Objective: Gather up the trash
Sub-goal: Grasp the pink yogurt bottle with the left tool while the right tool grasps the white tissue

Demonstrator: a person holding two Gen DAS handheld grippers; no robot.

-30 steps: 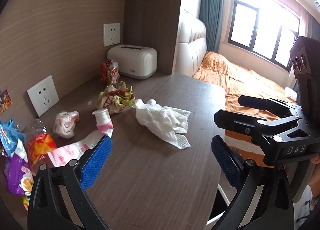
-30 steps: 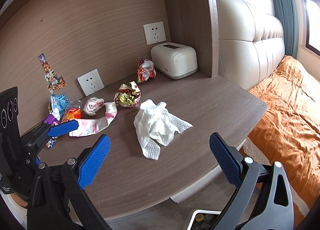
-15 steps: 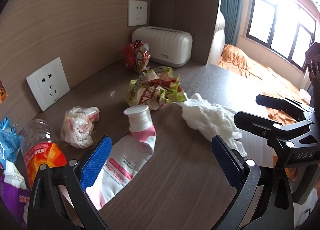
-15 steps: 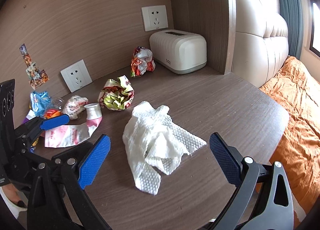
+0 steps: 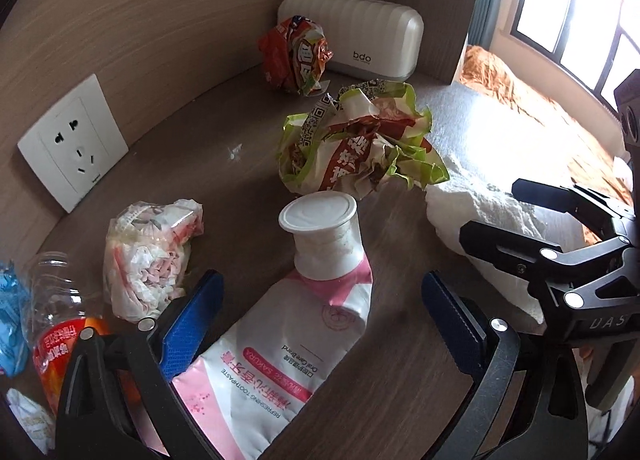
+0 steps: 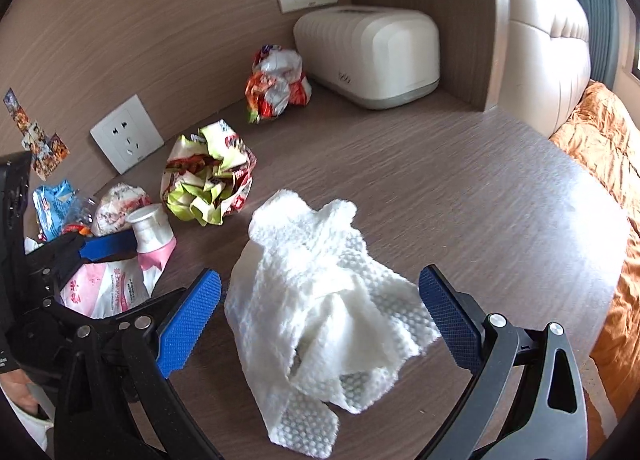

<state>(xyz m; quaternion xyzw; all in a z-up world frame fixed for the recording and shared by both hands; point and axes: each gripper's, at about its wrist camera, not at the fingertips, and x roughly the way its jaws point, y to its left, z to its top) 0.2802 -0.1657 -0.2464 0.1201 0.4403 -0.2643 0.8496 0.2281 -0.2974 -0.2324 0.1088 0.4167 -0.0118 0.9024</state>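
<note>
I have two pieces of trash lined up, one per claw. The bigger is the crumpled paper towel, lying on the desk between and just ahead of the pads of my right gripper. Its jaws stand wide and released, touching nothing. I judge the towel nearly weightless, soft and bulky — it will collapse under the pads, so I would bite into the thick bunched middle rather than the thin flap trailing toward me.

Smaller is the pink-and-white toothpaste tube, flat on the desk with its body running between the pads of my left gripper and its white cap pointing away from me. Those jaws have just been closing a little, yet they are still apart and the pads do not press the tube. It looks squeezed flat, light, glossy and likely slippery; I would clamp the stiffer shoulder just behind the cap.

Beyond the tube sit a green-edged crumpled wrapper and, left of the claw, a small pink-white wad.

The left view alone shows the tube's print and a plastic bottle at far left — the right view alone shows the towel whole.
</note>
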